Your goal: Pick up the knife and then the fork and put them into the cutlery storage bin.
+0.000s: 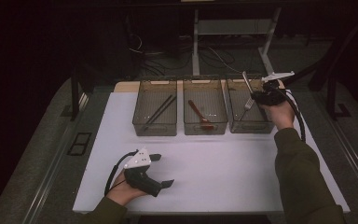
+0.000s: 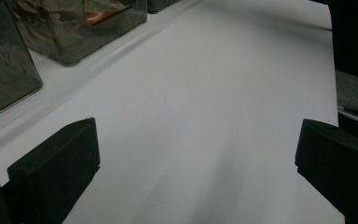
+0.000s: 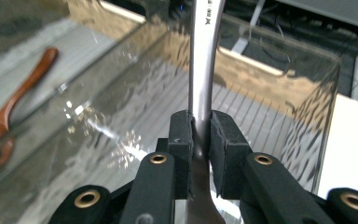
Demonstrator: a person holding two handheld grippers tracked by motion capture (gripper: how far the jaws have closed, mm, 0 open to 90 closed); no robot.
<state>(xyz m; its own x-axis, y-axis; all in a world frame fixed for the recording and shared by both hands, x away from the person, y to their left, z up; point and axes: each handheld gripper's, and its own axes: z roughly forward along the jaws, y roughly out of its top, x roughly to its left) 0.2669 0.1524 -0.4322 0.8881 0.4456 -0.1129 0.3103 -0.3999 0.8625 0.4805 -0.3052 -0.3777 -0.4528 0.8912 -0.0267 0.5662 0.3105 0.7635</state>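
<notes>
A metal utensil (image 3: 200, 88) clamped in the right gripper (image 3: 200, 140) above the right-hand clear bin (image 1: 249, 126), upper right of the high view.

Its handle points up. Left gripper (image 1: 161, 170), lower left, rests on the white table (image 1: 223, 172), jaws wide apart, empty.

This looks like a lab or test room — a white table (image 1: 223, 182) stands on grey carpet (image 1: 37, 154) in a dark space, with loose cables (image 1: 168, 58) and a bare metal frame (image 1: 196, 37) beyond its far edge. Three clear bins (image 1: 205, 112) sit in a neat row along that edge — a staged bench, not a home.
</notes>
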